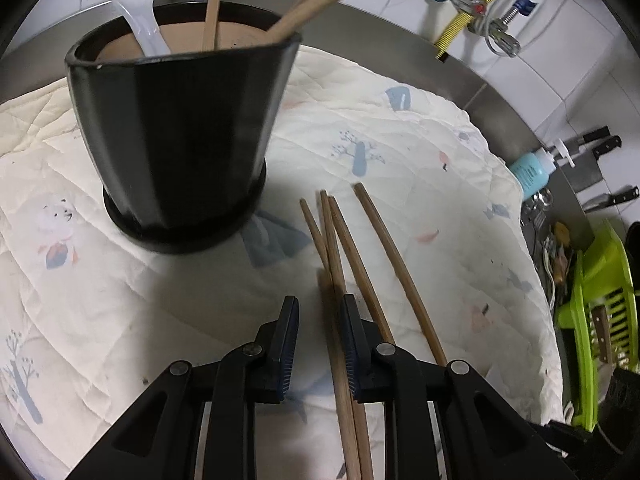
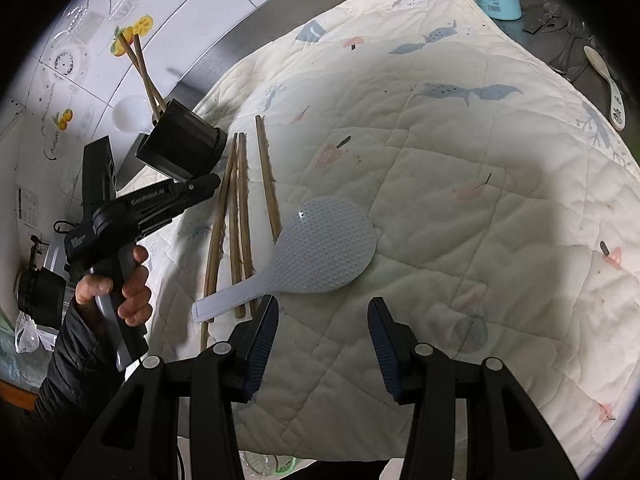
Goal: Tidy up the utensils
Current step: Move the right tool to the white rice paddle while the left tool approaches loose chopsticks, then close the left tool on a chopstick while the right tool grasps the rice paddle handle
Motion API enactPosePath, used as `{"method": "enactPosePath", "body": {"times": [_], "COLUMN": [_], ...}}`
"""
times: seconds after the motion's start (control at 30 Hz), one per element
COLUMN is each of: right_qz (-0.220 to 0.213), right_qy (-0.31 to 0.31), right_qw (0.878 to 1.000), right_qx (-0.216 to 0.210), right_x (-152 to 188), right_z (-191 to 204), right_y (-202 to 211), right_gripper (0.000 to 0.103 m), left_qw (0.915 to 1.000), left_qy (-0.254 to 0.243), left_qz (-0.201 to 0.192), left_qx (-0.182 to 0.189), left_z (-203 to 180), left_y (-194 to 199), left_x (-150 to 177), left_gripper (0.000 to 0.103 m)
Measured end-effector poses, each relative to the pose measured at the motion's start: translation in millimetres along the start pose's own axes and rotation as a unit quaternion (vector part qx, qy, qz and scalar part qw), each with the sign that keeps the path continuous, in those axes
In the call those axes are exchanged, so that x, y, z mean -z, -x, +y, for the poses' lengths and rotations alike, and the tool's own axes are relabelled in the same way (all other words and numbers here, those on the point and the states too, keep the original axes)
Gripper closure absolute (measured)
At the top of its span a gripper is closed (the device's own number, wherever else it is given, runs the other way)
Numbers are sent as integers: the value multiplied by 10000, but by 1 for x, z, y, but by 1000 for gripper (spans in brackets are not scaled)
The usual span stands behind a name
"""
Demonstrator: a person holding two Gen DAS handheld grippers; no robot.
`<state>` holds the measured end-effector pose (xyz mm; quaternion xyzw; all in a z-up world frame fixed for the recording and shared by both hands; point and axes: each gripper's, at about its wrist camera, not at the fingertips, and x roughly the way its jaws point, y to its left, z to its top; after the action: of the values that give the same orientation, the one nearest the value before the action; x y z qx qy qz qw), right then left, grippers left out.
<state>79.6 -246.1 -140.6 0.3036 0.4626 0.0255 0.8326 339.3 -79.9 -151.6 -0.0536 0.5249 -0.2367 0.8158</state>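
Note:
A black pot [image 1: 176, 140] stands on the quilted cloth [image 1: 420, 160], holding wooden chopsticks and a white spoon [image 1: 136, 20]. Several loose chopsticks [image 1: 380, 248] lie on the cloth to its right. My left gripper [image 1: 320, 308] is low over them, jaws narrow; one chopstick [image 1: 334, 276] lies between them against the right finger [image 1: 354, 340], while the left pad stays clear of it. In the right wrist view a hand holds that left gripper [image 2: 208, 182] beside the pot [image 2: 180, 148]. A pale blue rice paddle [image 2: 320, 248] rests across the chopsticks [image 2: 242, 208]. My right gripper [image 2: 322, 308] hovers open, just short of the paddle.
A blue pump bottle [image 1: 532, 172] and a green basket [image 1: 600, 320] stand past the cloth's right edge, with knives [image 1: 600, 140] on the wall. A white spoon [image 2: 608, 84] lies on the steel counter. Hoses [image 1: 472, 16] hang behind.

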Motion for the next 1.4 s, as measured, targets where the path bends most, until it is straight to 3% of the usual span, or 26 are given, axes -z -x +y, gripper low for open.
{"method": "enactPosePath", "body": {"times": [0.43, 1.1, 1.3, 1.4], "right_qz": [18, 52, 26, 17], "right_qy": [-14, 65, 6, 10], "right_qw": [10000, 10000, 10000, 10000], "right_qx": [15, -53, -52, -64], "right_x": [-1, -1, 1, 2], "right_z": [1, 4, 2, 3], "right_y": [-1, -1, 1, 2], "right_gripper": [52, 52, 52, 52], "left_qw": [10000, 9977, 9882, 9863], "left_qy": [35, -565, -1217, -1261], "left_qz": [46, 245, 286, 298], "left_qx": [-43, -290, -881, -1026], "left_z": [-2, -15, -38, -41], "left_y": [-12, 6, 1, -2], "left_x": [-10, 42, 48, 46], "left_gripper": [80, 80, 80, 81]}}
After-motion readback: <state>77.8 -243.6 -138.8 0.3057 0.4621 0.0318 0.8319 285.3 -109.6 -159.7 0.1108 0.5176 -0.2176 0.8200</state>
